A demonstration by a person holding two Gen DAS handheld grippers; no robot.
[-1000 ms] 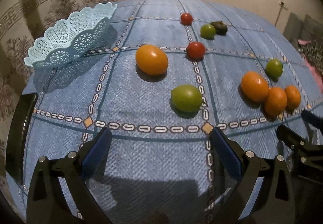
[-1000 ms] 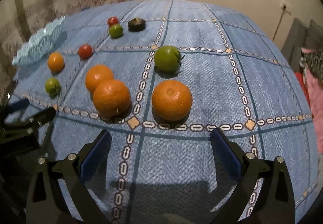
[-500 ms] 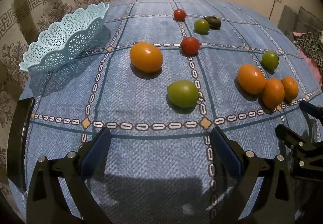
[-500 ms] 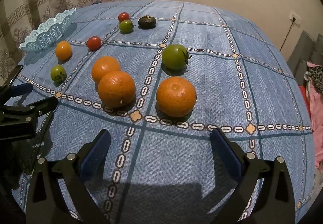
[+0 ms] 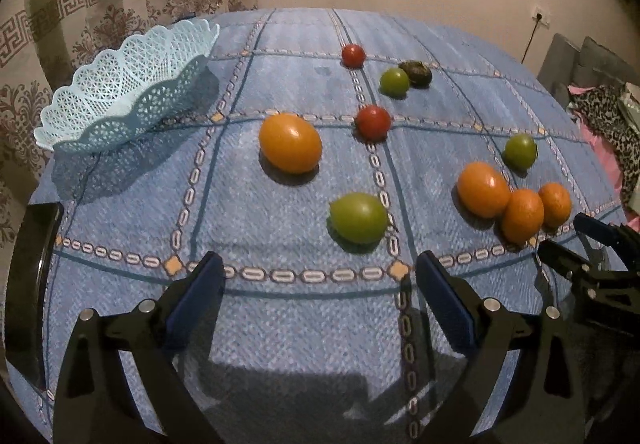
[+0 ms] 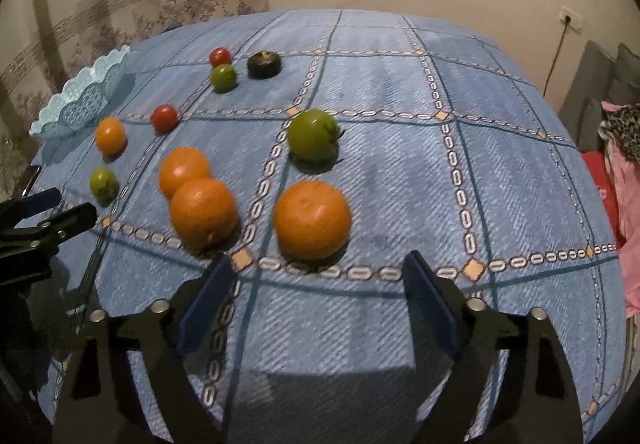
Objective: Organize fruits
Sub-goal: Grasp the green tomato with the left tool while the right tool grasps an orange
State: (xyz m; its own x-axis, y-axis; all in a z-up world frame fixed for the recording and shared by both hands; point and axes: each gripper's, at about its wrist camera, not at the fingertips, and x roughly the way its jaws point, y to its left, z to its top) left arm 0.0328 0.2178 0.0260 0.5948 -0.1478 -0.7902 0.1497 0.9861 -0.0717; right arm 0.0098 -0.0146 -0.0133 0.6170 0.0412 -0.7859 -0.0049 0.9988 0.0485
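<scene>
We see the left gripper (image 5: 318, 286) with its jaws spread wide and empty, touching nothing. Just ahead of them, a little right of centre, lies a green fruit (image 5: 359, 217) on the blue patterned desk (image 5: 280, 324). The right gripper (image 6: 318, 286) is likewise wide open and empty — a large orange (image 6: 312, 219) sits just beyond its jaws, roughly centred between them. A second orange (image 6: 203, 213) lies to its left. The pale blue lattice basket (image 5: 128, 83) stands far off at the desk's left edge.
</scene>
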